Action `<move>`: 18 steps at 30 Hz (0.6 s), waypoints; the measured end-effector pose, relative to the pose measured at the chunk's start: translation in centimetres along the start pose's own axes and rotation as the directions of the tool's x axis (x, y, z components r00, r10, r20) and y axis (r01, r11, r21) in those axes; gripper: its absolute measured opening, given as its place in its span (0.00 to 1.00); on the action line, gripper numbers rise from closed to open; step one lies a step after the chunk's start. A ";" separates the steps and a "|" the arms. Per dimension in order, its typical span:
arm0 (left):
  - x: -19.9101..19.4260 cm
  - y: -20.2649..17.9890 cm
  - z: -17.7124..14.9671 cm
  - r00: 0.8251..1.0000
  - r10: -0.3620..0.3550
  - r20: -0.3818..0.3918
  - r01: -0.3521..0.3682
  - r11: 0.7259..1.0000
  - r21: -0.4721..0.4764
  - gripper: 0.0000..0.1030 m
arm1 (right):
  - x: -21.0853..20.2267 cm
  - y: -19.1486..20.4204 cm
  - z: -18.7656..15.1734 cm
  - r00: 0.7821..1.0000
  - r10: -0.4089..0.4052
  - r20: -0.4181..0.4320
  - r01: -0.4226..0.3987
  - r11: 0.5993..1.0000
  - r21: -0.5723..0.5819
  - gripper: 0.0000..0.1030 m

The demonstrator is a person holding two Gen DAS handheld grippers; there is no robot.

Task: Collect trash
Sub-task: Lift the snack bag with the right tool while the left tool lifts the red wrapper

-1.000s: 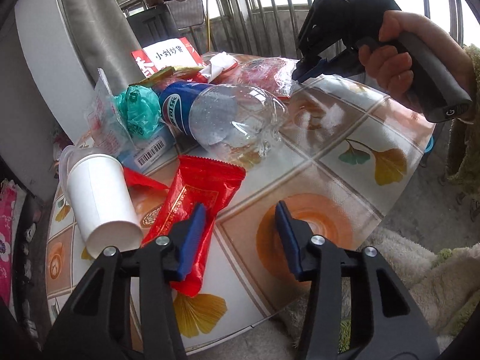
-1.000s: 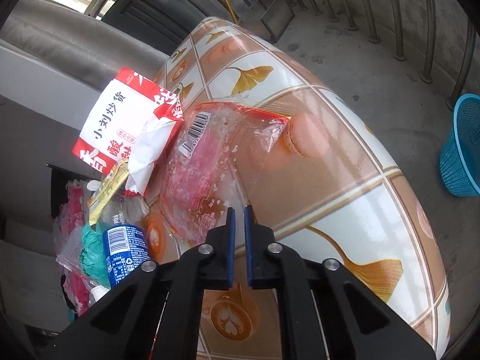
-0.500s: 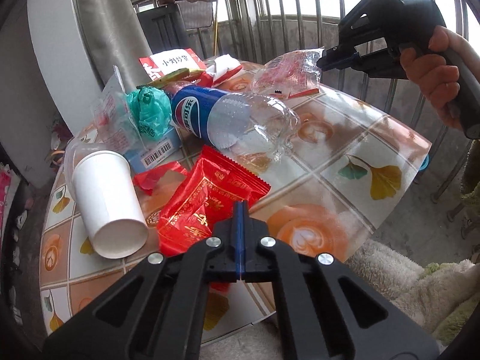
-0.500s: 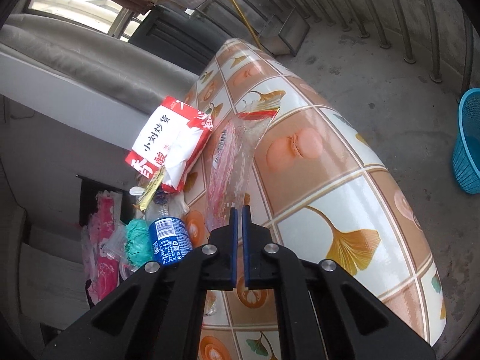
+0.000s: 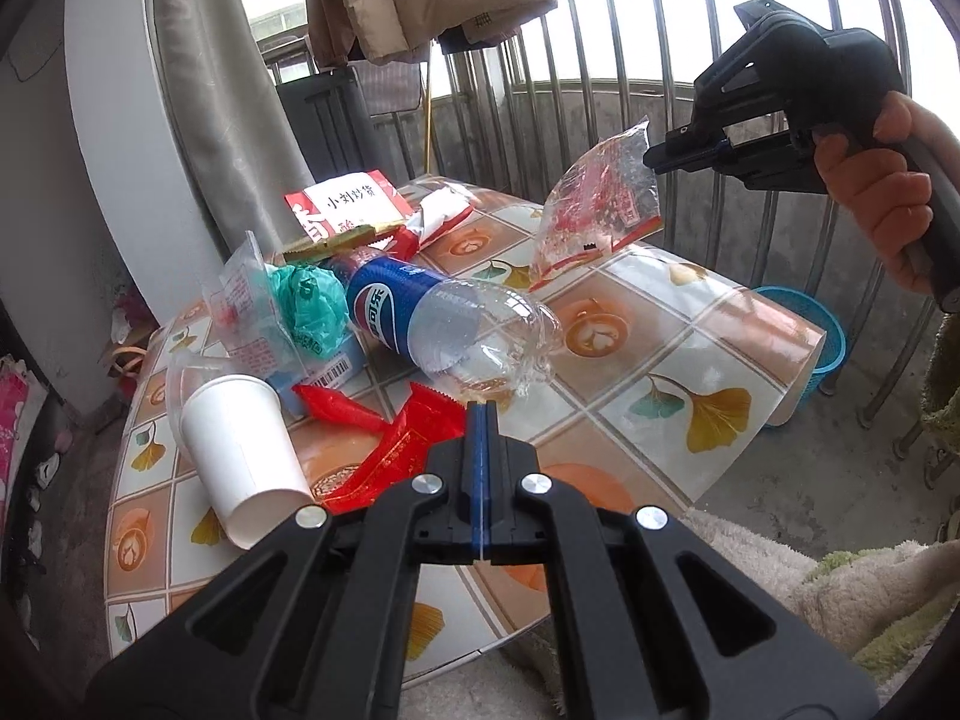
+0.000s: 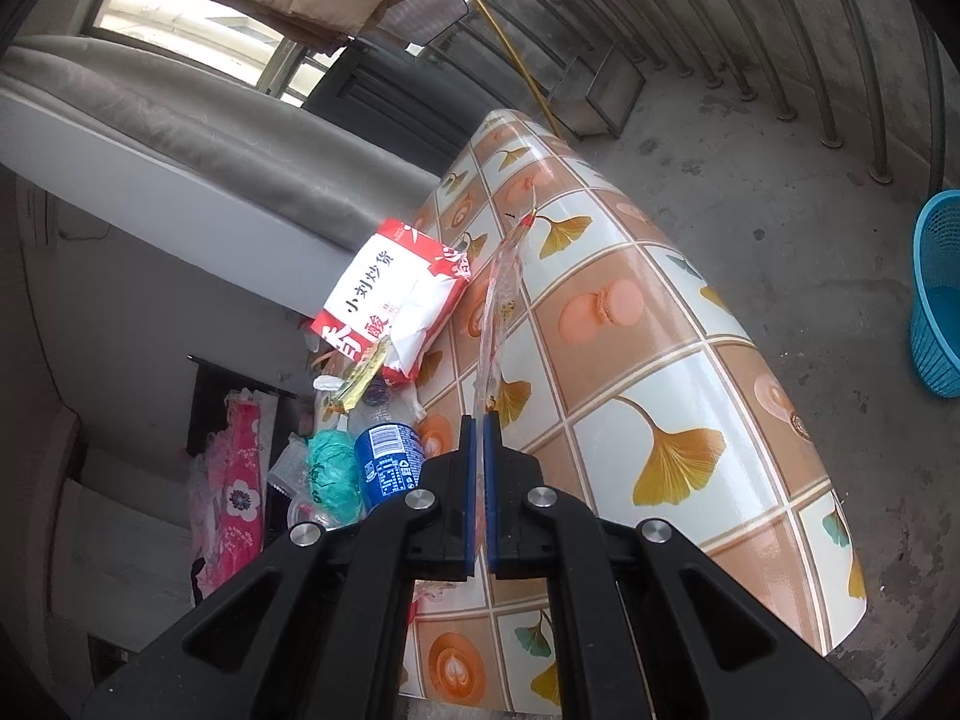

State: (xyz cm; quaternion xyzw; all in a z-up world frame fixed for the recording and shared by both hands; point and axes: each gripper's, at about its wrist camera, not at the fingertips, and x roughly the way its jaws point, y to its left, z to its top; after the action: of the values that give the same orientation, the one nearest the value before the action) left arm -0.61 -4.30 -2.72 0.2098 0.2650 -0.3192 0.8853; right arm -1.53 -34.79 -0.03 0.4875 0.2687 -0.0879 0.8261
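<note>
A clear plastic bag (image 5: 600,204) with red print hangs in the air above the far right part of the table (image 5: 672,354), pinched at its top corner by the right gripper (image 5: 651,157), whose blue pads are pressed together on the film. In the right wrist view the same bag (image 6: 498,294) shows edge-on as a thin strip running away from the closed fingertips, lifted off the tabletop.

The left gripper (image 5: 482,414) sits low at the near edge of the table with its pads closed on a red snack wrapper (image 5: 396,450); the wrapper's corner disappears between them while the rest lies on the table.

Just beyond it a crushed Pepsi bottle (image 5: 444,324) lies on its side, cap end pointing to the far left. To its left are a bunched green plastic bag (image 5: 309,306) and a clear printed sachet (image 5: 243,312), and nearer, a white paper cup (image 5: 243,456) on its side, open end toward the camera. Farther back rests a red-and-white snack packet (image 5: 345,207) with Chinese print.

On the floor to the right of the table stands a blue basket (image 6: 936,294), well apart from the held bag.
</note>
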 end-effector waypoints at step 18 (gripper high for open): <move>5.2 -0.2 -1.0 0.978 0.180 -0.103 -0.167 0.978 0.122 0.10 | -0.9 0.1 -0.5 0.998 0.070 -0.009 -0.070 0.998 -0.005 0.02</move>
State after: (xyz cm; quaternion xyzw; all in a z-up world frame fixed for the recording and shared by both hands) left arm 2.34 -6.22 -6.69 0.2996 0.2770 -0.2426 0.8801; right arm -2.39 -34.43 0.33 0.4946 0.2553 -0.0562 0.8289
